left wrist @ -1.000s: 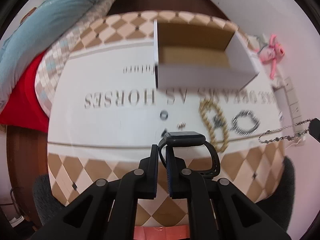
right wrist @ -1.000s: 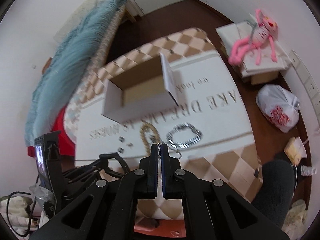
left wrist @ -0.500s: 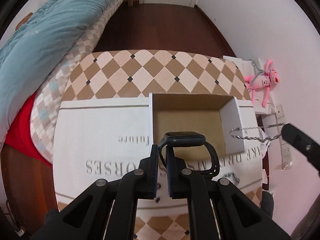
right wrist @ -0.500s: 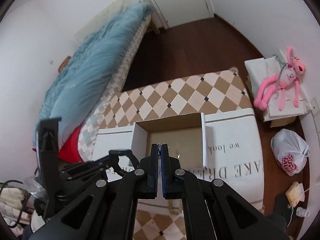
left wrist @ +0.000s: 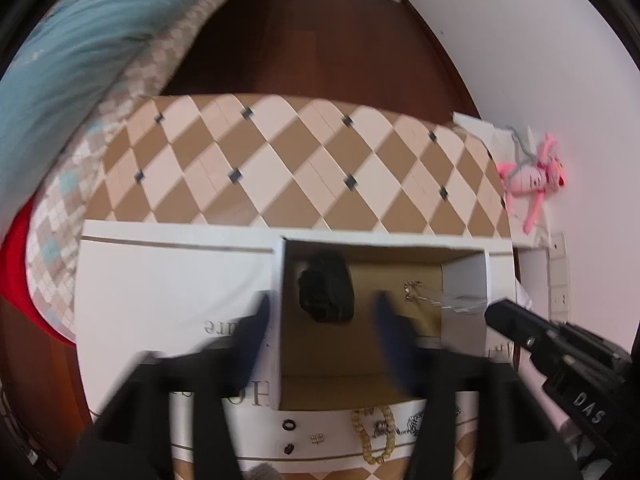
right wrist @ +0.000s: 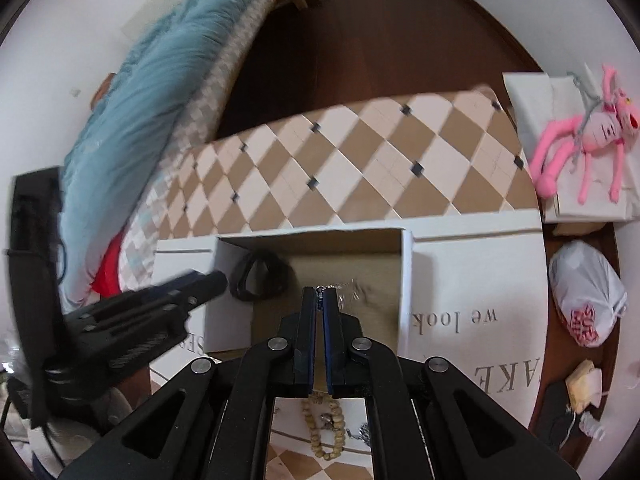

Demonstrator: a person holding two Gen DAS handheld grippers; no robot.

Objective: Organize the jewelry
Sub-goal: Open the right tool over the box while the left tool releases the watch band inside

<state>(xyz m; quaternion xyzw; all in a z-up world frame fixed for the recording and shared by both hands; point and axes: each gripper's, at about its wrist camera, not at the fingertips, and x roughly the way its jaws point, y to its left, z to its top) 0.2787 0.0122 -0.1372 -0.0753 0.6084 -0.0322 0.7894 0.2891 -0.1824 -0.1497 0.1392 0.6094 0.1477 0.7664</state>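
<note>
Checkered surface (left wrist: 280, 168) carrying cardboard box (left wrist: 464, 280); left gripper (left wrist: 320, 320) fingers spread wide, empty, above black smartwatch (left wrist: 326, 292); right gripper (right wrist: 319, 300) fingers pinching silver chain (right wrist: 348, 286).

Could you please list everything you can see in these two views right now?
Box: one, white outside, brown inside, open, on the table.
Watch: one, black, in the box's left part.
Chain: one, silver, hanging from the right gripper into the box.
Bead necklace: one, yellowish, on the table in front of the box.
Bracelet: one, silver, beside the beads.
Table: one, checkered tan and cream.
Plush toy: one, pink, right.
Bag: one, white, floor.
Left gripper: black, open.
Right gripper: black, shut on the chain.
</note>
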